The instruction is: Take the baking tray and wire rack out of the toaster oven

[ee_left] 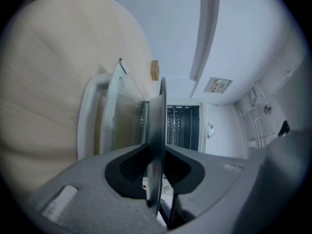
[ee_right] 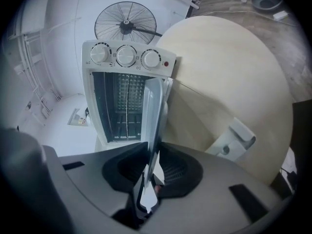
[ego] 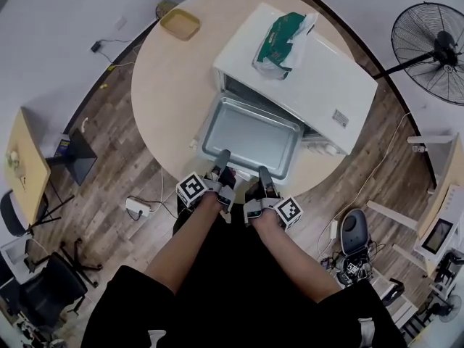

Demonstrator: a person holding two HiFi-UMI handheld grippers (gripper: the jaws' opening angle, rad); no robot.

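You hold a flat silver metal baking tray [ego: 250,133] by its near rim, and there is nothing in it. The left gripper [ego: 220,162] has its jaws closed on the left part of that rim. The right gripper [ego: 265,178] has its jaws closed on the right part. The baking tray is almost all the way out of the white box-shaped toaster oven [ego: 319,78], with only its far edge at the oven's mouth. The toaster oven sits on a round pale wooden table [ego: 167,85]. A green and white plastic bag [ego: 283,42] lies on top of the oven. A small yellow dish [ego: 180,24] sits near the far edge of the table, and it looks empty. From the head view you see down into the tray, but you cannot see into the oven. The two gripper views look the other way: they show the tray only as a thin edge between the jaws, and they look right into the oven. Inside it you can see thin metal bars [ee_right: 119,106]. The left gripper view also shows the open glass door [ee_left: 124,121] beside the tray and not touching it. The right gripper view shows three white knobs [ee_right: 126,56], a small red light [ee_right: 166,63], the door's white handle [ee_right: 235,138] and a black standing fan [ee_right: 125,26] behind the oven.
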